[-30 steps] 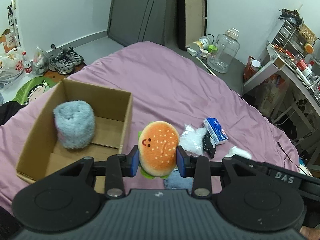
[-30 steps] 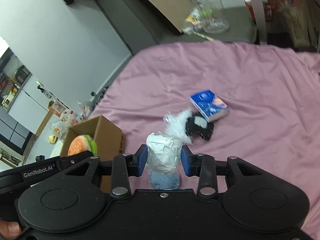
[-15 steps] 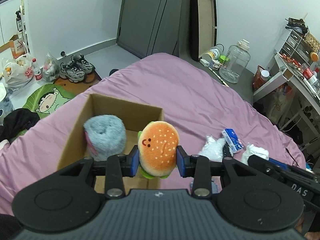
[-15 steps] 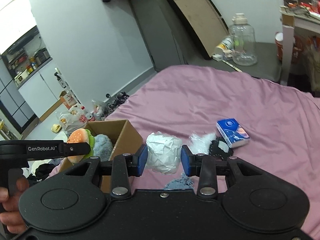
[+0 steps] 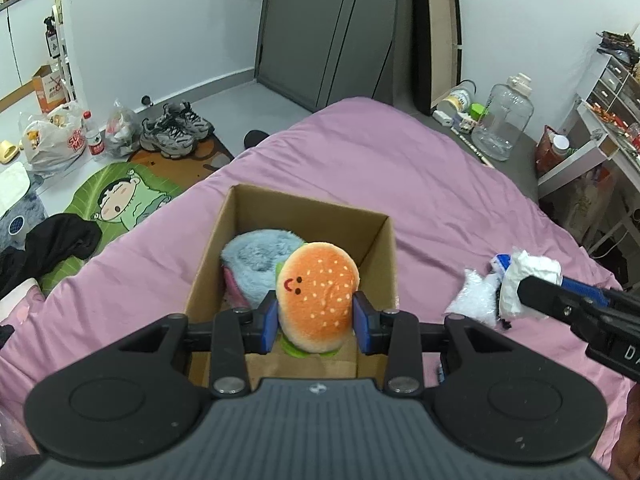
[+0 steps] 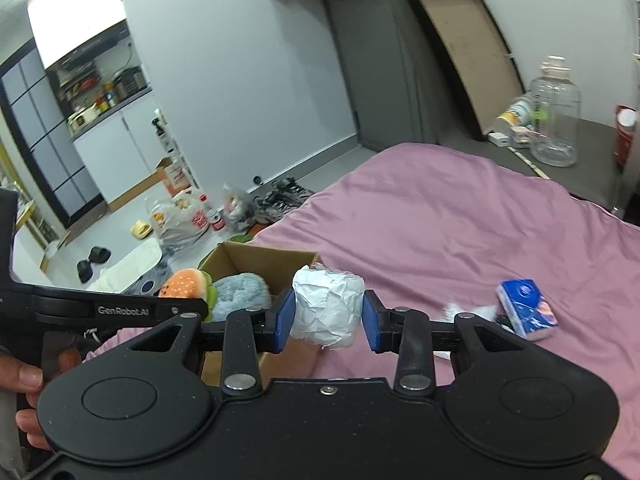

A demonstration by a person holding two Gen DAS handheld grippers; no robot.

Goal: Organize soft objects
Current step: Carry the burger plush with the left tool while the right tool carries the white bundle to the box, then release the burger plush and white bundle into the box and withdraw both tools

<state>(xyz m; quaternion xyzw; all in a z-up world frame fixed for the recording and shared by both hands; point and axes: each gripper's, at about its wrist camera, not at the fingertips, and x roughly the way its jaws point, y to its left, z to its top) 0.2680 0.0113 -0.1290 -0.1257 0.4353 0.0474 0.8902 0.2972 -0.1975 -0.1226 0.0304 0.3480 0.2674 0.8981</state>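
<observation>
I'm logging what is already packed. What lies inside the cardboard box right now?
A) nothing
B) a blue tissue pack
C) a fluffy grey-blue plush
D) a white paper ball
C: the fluffy grey-blue plush lies inside the cardboard box, while the burger plush is held in the left gripper above it.

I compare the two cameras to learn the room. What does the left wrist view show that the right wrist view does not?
Only the left wrist view shows the cartoon mat and the sneakers clearly. Only the right wrist view shows the kitchen shelves and a full tissue pack. Both show the cardboard box, the burger toy and the paper wad, each clamped in jaws.
</observation>
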